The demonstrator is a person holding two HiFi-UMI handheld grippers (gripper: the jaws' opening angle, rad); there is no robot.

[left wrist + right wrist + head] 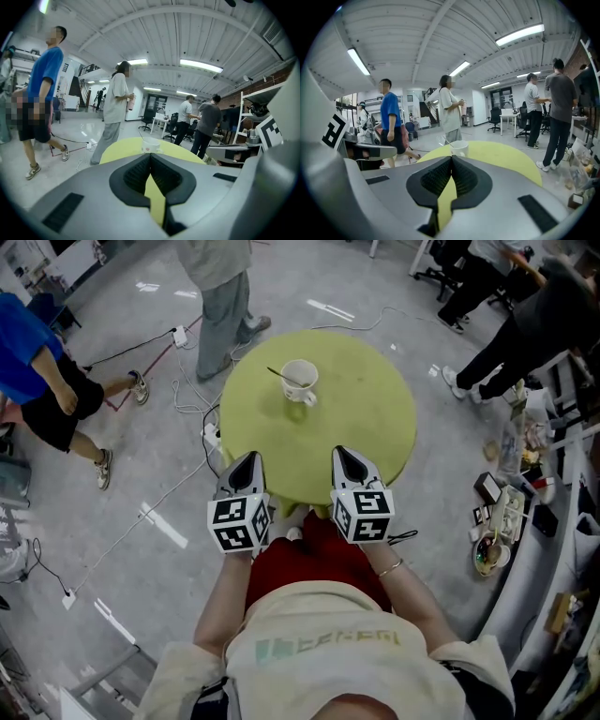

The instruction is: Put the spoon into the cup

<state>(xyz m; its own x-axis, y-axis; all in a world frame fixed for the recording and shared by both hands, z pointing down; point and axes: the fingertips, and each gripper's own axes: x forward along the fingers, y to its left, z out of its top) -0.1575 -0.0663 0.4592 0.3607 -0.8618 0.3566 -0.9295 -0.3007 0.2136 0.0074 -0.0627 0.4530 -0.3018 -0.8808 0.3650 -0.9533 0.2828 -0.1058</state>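
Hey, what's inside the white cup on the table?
A spoon, its handle leaning out over the rim of the cup. Its bowl end is hidden by the cup wall, and whether anything else is inside cannot be seen.

Empty, the left tongs [248, 458] and right tongs [346, 453] (side by side) sit closed.

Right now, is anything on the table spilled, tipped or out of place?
Nothing stands out. The cup stands upright on the table with the spoon leaning in it, and no spill shows. The left gripper and right gripper are shut and empty at the near edge.
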